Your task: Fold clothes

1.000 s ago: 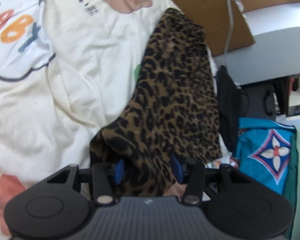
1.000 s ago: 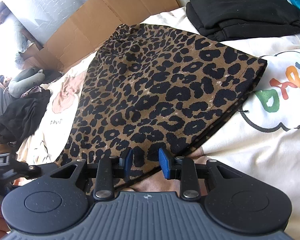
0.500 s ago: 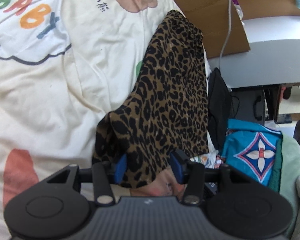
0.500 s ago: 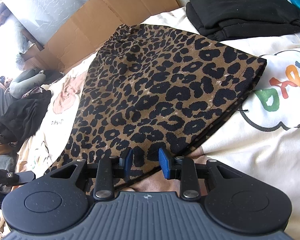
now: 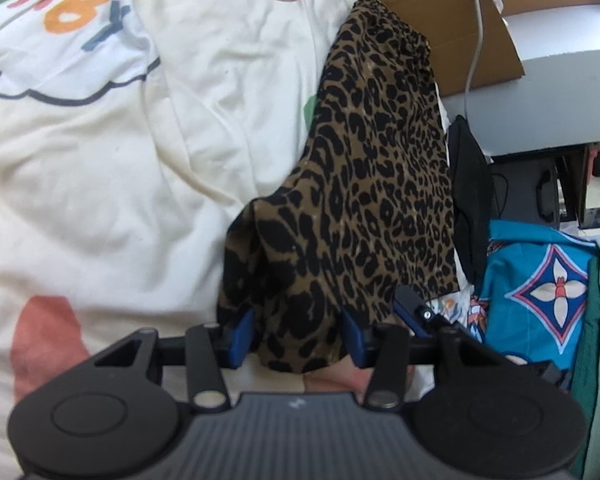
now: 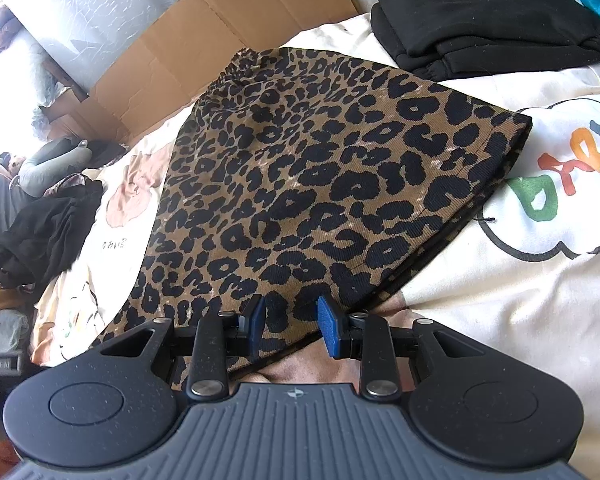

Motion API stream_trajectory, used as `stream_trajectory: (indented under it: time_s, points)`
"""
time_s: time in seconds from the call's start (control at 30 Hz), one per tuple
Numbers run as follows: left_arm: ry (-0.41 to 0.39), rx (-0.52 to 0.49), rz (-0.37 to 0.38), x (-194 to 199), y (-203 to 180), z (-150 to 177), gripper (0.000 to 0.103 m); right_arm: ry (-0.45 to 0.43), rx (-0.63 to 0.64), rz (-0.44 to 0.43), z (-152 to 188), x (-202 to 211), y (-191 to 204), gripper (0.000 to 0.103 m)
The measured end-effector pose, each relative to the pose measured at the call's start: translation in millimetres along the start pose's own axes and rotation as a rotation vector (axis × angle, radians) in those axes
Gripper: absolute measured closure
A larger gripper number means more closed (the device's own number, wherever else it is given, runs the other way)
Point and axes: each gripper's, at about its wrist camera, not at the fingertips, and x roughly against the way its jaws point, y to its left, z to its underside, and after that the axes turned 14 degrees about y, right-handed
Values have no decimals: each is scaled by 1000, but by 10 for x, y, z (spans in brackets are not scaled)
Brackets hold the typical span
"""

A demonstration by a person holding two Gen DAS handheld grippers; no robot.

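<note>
Left wrist view: my left tongs [image 5: 296,334] pinch a bunched corner of the leopard-print garment [image 5: 376,168], lifted off the cream bedsheet [image 5: 100,168]. Right wrist view: my right tongs [image 6: 290,326] are spread over the garment's [image 6: 320,184] near hem; it lies flat, folded double.

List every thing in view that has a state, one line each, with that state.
left gripper: jaws apart, hem fabric bunched between them, grip uncertain
right gripper: jaws apart, hem edge between them, grip uncertain
leopard-print garment: folded, lying flat on the bedding, near corner raised in the left wrist view
black garment: folded, set beside the leopard piece
cream bedding: spread out, wrinkled
cardboard: flattened, creased
</note>
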Motion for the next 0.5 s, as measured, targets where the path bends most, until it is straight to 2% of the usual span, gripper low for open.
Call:
stream_trajectory:
  time_s: [0.3, 0.43, 0.5]
  points:
    - [66, -9, 97, 77, -31, 58, 56, -3, -3, 0, -4, -6, -2, 67]
    - [38, 19, 99, 158, 50, 79, 60, -2, -2, -2, -4, -7, -2, 67]
    - [33, 27, 95, 150, 79, 71, 66, -2, -1, -3, -3, -7, -3, 67]
